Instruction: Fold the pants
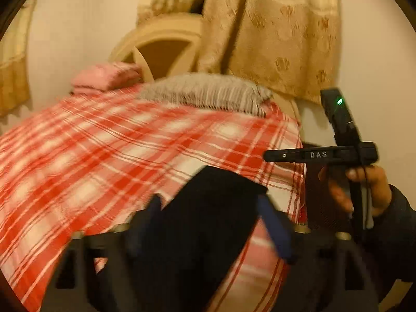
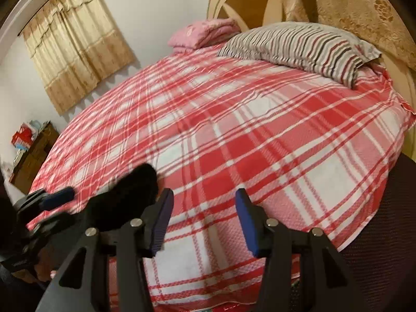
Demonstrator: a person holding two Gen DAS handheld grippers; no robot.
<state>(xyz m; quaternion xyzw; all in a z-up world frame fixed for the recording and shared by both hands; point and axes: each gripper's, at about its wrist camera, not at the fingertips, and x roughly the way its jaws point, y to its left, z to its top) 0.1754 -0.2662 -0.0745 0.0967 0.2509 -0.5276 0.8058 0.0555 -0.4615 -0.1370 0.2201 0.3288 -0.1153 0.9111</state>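
The dark pants (image 1: 208, 223) lie in a folded bundle on the red-and-white plaid bed near its front edge. In the left wrist view my left gripper (image 1: 214, 218) stands wide open, with the bundle lying between its blue fingers (image 1: 274, 231). In the right wrist view my right gripper (image 2: 205, 221) is open over bare plaid sheet, and nothing is between its pads. The pants (image 2: 127, 197) sit just left of its left finger. Beyond them, one blue fingertip (image 2: 59, 195) of the left gripper shows at the far left.
A striped pillow (image 2: 299, 46) and a folded pink cloth (image 2: 202, 33) lie at the head of the bed (image 2: 234, 119), by a cream headboard. A hand (image 1: 364, 189) holds the right gripper's black handle off the bed's right side. A wooden cabinet (image 2: 33, 153) stands left.
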